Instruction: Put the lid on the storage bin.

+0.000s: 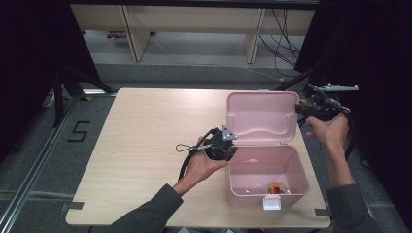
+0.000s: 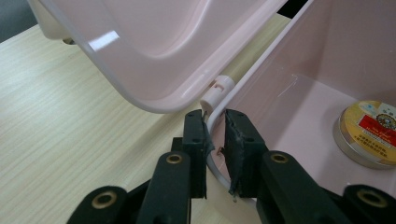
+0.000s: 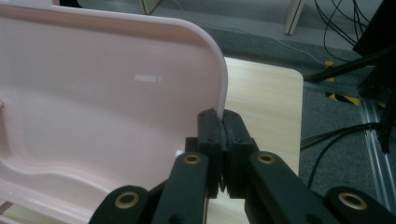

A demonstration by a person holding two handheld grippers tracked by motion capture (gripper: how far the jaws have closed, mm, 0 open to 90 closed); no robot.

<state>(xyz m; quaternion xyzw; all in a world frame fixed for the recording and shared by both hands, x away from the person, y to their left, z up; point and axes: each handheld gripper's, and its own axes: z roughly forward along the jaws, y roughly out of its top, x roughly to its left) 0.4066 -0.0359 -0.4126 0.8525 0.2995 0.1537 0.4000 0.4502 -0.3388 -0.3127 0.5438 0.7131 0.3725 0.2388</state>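
Observation:
A pink plastic box [image 1: 267, 189] stands open on the table's right side, its lid [image 1: 262, 116] raised behind it. My left gripper [image 1: 228, 150] is shut on the box's left rim [image 2: 215, 122], right by the white hinge [image 2: 216, 91]. My right gripper [image 1: 302, 109] is shut on the lid's right edge [image 3: 223, 88] and holds it up. A round gold tin [image 2: 369, 133] with a red label lies on the box floor; in the high view the tin [image 1: 277, 188] sits near the front wall.
The wooden table [image 1: 145, 145] is bare to the left of the box. A white latch [image 1: 272, 203] hangs at the box's front. Dark curtains flank the table, cables [image 1: 284, 39] run on the floor behind, and a floor mark reads 5 [image 1: 79, 131].

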